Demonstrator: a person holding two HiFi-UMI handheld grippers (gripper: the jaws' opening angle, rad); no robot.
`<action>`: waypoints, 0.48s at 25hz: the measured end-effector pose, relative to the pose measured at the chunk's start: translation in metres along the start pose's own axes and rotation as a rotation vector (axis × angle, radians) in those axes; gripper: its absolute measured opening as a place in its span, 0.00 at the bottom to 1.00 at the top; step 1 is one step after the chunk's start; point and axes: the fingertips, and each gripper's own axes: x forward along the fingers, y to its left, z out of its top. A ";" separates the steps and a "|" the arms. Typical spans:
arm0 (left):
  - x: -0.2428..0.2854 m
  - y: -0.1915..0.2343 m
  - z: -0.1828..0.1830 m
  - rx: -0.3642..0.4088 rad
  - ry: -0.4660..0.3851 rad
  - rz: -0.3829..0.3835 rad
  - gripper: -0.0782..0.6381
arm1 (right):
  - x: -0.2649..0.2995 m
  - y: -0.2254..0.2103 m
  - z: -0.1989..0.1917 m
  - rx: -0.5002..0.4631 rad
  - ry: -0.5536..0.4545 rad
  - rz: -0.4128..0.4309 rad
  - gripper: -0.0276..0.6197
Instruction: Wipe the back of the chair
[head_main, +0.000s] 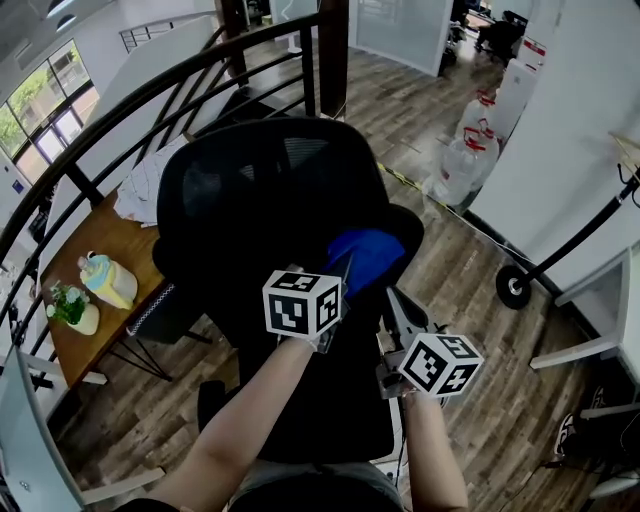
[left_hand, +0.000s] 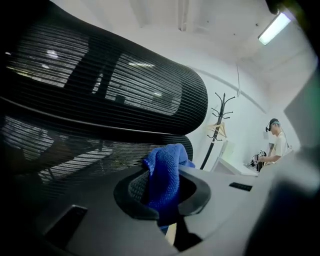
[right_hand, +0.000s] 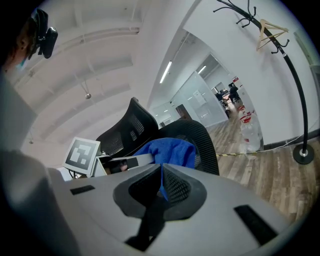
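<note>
Two grippers share one thing: a soft blue microfibre cloth (head_main: 365, 252). It is bunched at the right side of the black mesh-backed office chair (head_main: 250, 200), at about 3 o'clock of its backrest in the head view, and seems to lie against it.

The left gripper (left_hand: 161, 190) is closed firmly on a thick fold of the cloth, which fills the gap between its jaws and stands up above them. The right gripper (right_hand: 161, 186) has its jaws almost together, with only a thin blue edge of the same cloth pinched between them.

I judge the cloth to be light, limp and not slippery. Held by an edge only, it may pull out, so a deep hold on a bunched part, as the left has, is better for wiping. The mesh looks springy and the chair probably swivels, so pressure should be modest.

Both bare forearms come up from 6 o'clock of the head view. The left reaches further forward, and the right sits at 5 o'clock of the cloth, pointing toward it.
</note>
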 end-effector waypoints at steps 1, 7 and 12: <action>-0.003 0.004 0.000 -0.006 -0.003 0.011 0.17 | 0.002 0.004 -0.002 -0.002 0.007 0.010 0.09; -0.026 0.033 0.002 -0.046 -0.030 0.077 0.17 | 0.014 0.031 -0.013 -0.024 0.050 0.075 0.09; -0.049 0.059 0.003 -0.059 -0.047 0.130 0.17 | 0.028 0.056 -0.027 -0.042 0.090 0.125 0.09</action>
